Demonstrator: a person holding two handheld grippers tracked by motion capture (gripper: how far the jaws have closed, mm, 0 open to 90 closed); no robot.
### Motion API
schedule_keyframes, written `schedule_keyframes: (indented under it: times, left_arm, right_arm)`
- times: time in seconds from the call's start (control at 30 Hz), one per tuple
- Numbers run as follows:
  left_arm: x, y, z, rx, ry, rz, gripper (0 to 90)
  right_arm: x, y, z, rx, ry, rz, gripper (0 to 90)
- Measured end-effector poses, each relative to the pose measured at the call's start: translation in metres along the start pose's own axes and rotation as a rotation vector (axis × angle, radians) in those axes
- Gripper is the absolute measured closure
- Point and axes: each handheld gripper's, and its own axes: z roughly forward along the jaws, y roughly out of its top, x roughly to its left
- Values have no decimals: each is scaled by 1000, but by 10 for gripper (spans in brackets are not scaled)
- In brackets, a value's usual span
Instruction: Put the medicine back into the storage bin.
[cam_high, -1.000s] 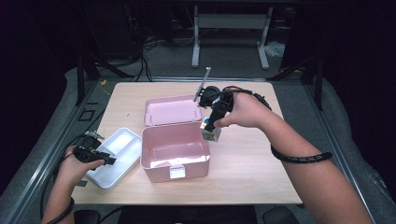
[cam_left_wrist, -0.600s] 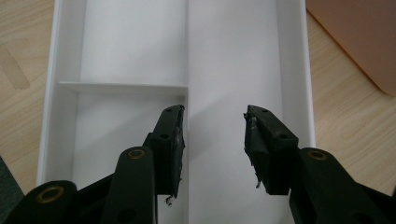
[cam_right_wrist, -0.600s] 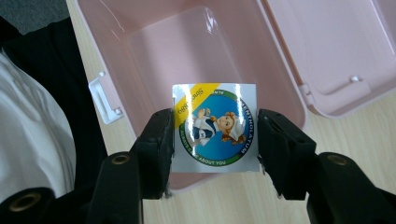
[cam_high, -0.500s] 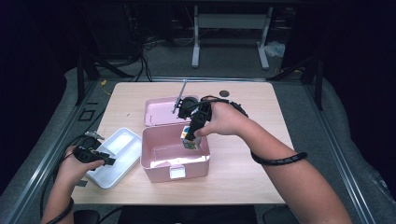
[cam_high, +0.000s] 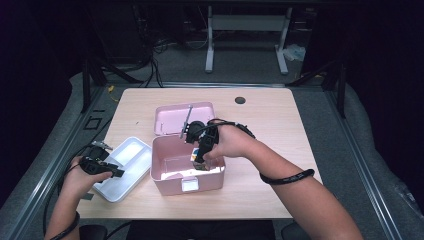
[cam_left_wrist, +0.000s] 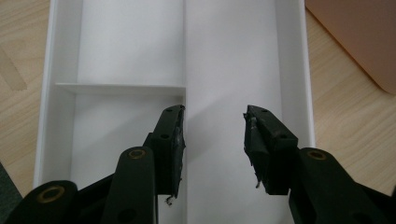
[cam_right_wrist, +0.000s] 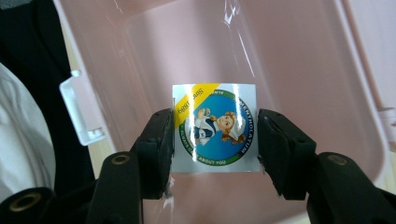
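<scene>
A pink plastic box (cam_high: 170, 177) stands open on the wooden table, its lid (cam_high: 172, 116) lying back behind it. My right gripper (cam_high: 201, 162) points down into the box, shut on a small white carton (cam_right_wrist: 215, 127) with a round blue picture label. The carton (cam_high: 198, 152) hangs inside the box (cam_right_wrist: 299, 56) above its floor. My left gripper (cam_high: 120, 172) rests at the near left, jaws open with nothing between them, over a white divided tray (cam_left_wrist: 233, 60). That tray (cam_high: 131, 155) lies just left of the pink box.
A dark round hole (cam_high: 240, 100) sits in the table top at the back. The table's right half is bare wood (cam_high: 280, 135). A corner of the pink box (cam_left_wrist: 364, 37) shows to the right of the tray in the left gripper view.
My right gripper has carried the carton from the box's far right corner leftward and down into the box. The left hand has stayed put over the tray.
</scene>
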Motion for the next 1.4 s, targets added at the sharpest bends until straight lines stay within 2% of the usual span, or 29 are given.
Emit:
schedule_keyframes:
  times: [0.07, 0.2, 0.57, 0.83, 1.07, 1.4]
  left_arm:
    - [0, 0, 0, 2, -1, 1, 574]
    - [-1, 1, 2, 3, -3, 2, 574]
    - [0, 0, 1, 6, -3, 2, 575]
    - [1, -1, 1, 8, -5, 2, 574]
    - [1, -1, 1, 6, -10, 3, 575]
    - [0, 0, 2, 8, -8, 7, 575]
  right_arm:
    - [1, 0, 11, 21, 0, -7, 470]
    - [3, 2, 21, 32, -3, -21, 470]
    - [2, 9, 42, 20, -28, -38, 470]
    - [1, 12, 48, 4, -26, -32, 470]
    - [0, 11, 54, 27, -25, -25, 469]
    - [-1, 10, 54, 30, -34, -23, 467]
